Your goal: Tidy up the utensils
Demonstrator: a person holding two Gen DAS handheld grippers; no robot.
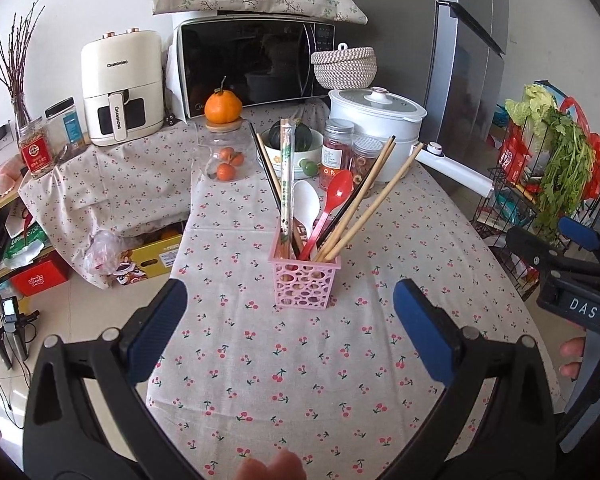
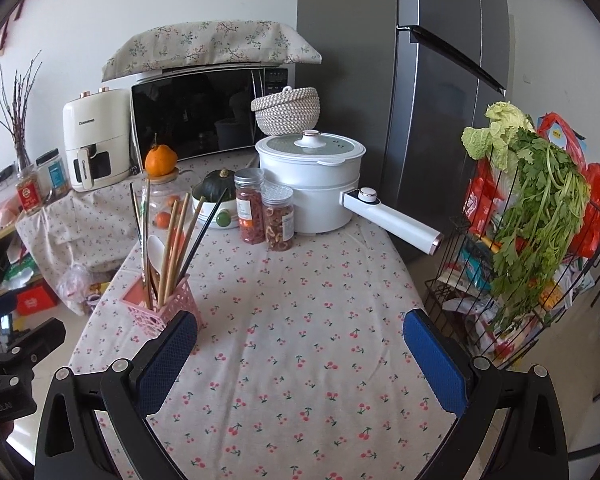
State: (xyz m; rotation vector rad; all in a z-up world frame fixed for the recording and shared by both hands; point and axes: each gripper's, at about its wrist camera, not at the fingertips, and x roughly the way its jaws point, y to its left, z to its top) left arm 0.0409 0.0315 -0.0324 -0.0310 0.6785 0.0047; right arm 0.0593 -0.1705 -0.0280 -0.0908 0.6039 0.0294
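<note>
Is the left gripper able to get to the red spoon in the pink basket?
Probably yes. The left gripper is open and faces the pink basket over bare cloth. The red spoon sticks up among chopsticks, which crowd it.

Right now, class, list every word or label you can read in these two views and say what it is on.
"CHANGHONG": front and handle of the air fryer.
"DAS": right hand-held gripper, seen from the left wrist view.
Jar labels, the chopstick wrapper, carton and fridge note: too small or blurred.
</note>
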